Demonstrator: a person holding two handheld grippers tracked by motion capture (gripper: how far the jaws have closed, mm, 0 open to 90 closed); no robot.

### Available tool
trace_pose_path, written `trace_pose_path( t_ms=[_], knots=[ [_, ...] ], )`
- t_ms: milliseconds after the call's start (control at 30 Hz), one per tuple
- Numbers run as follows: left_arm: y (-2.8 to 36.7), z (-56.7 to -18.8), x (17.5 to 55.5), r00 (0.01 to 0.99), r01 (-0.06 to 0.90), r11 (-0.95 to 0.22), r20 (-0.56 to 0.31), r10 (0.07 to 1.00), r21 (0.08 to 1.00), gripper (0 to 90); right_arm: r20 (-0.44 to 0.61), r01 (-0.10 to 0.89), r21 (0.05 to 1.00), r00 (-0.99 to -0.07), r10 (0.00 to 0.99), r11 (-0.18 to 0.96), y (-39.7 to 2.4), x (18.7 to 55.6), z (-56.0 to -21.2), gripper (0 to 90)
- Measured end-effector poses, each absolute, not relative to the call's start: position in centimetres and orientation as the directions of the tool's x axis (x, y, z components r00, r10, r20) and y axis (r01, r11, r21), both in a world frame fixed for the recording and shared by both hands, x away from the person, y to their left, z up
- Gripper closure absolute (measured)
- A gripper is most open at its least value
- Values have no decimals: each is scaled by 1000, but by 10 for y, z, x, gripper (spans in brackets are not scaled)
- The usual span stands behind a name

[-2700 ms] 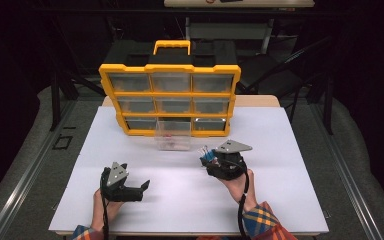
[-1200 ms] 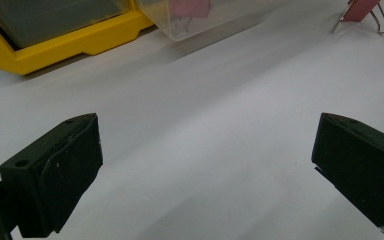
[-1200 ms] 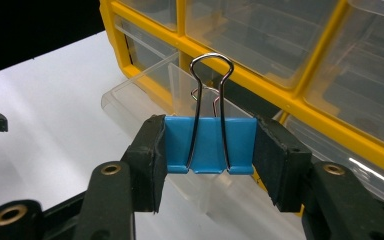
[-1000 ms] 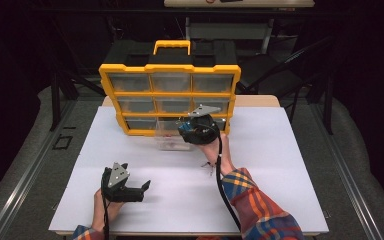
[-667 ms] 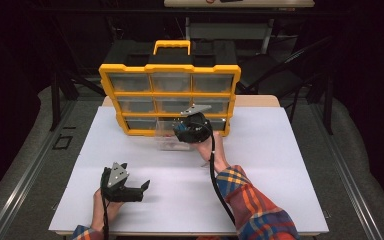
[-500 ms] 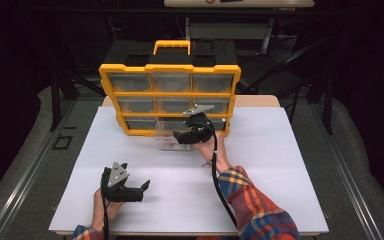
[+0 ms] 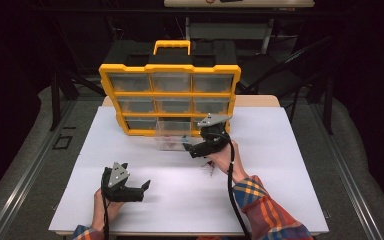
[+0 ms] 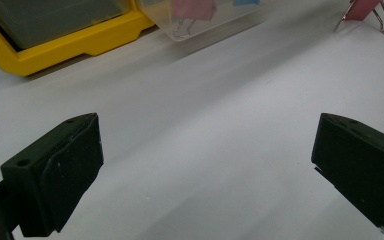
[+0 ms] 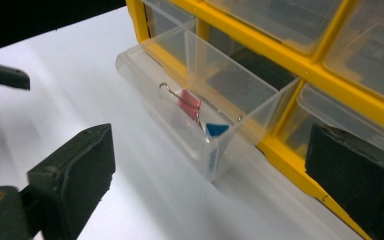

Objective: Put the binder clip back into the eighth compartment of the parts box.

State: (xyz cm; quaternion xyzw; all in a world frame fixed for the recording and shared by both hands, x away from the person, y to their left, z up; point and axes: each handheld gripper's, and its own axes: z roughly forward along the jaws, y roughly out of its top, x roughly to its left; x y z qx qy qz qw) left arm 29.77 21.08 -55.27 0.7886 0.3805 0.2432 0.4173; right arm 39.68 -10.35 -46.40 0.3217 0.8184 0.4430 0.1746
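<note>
At the foot of the yellow organiser (image 7: 170, 95), the clear drawer (image 9: 200, 107) stands pulled out with a pink binder clip (image 9: 189, 104) and a blue one inside. The right gripper (image 7: 196, 149) has just been opening, nothing between its jaws; the left gripper (image 7: 141, 188) rests released. Another pink clip (image 8: 364, 10) lies on the table (image 7: 280, 175): approach it squarely and pinch its body, not the wire handles.
</note>
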Motion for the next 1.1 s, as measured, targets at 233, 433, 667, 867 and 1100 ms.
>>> trace_pose_path(
  t_ms=[233, 433, 667, 867, 1100],
  knots=[
    [211, -552, 297, 592, 396, -364, 69, 803, 843, 2, -3, 371, 836, -734, 680, 404, -119, 382, -475, 0],
    [210, -552, 297, 592, 396, -364, 69, 803, 843, 2, 2, 391, 826, -722, 692, 405, -133, 371, -490, 0],
    [210, -552, 297, 592, 396, -364, 68, 803, 843, 1, -13, 395, 815, -718, 695, 423, -143, 361, -509, 0],
    [210, -552, 297, 593, 396, -364, 68, 803, 843, 2, -64, 388, 802, -699, 712, 454, -143, 354, -526, 74],
    [210, -552, 297, 594, 396, -364, 67, 802, 843, 2, -119, 376, 792, -679, 725, 482, -143, 354, -537, 258]
  ],
)
